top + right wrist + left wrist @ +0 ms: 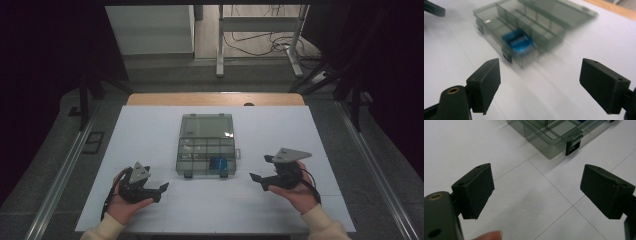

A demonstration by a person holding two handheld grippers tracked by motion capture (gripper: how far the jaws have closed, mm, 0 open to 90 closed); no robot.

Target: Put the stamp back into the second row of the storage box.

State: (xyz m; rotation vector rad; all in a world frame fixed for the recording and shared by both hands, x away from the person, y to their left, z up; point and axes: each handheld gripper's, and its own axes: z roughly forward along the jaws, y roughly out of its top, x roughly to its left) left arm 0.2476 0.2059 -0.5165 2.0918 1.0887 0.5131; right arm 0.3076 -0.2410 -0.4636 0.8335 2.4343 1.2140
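Plastic, thin-walled and smoky-clear, makes up the organizer box [206, 150] that lies at the centre of the white table [150, 130], its lid [207, 125] thrown back flat toward 12 o'clock. The tray half is split into small compartments, and a blue part [218, 164] sits in the one at the tray's 5 o'clock corner; in the right gripper view the same blue part [519, 43] shows through the blurred wall.

The left gripper [155, 192] rests at about 8 o'clock from the box, well apart from it, jaws spread wide with nothing between them; its own view shows bare table between the pads and a black latch [573, 145] on the box's near corner. The right gripper [260, 172] hovers at about 4 o'clock from the box, jaws likewise wide and empty.

I judge the box light and stiff but a little springy, with smooth walls that will likely slip under a hard pinch and slide on the table if pushed from one side only. The lid probably swings on a thin hinge, so it is best taken by its free far edge, while the other gripper steadies the tray by a side wall. The blue part looks small and rigid; a grip across its two short sides seems safest, since the compartment walls leave little room.
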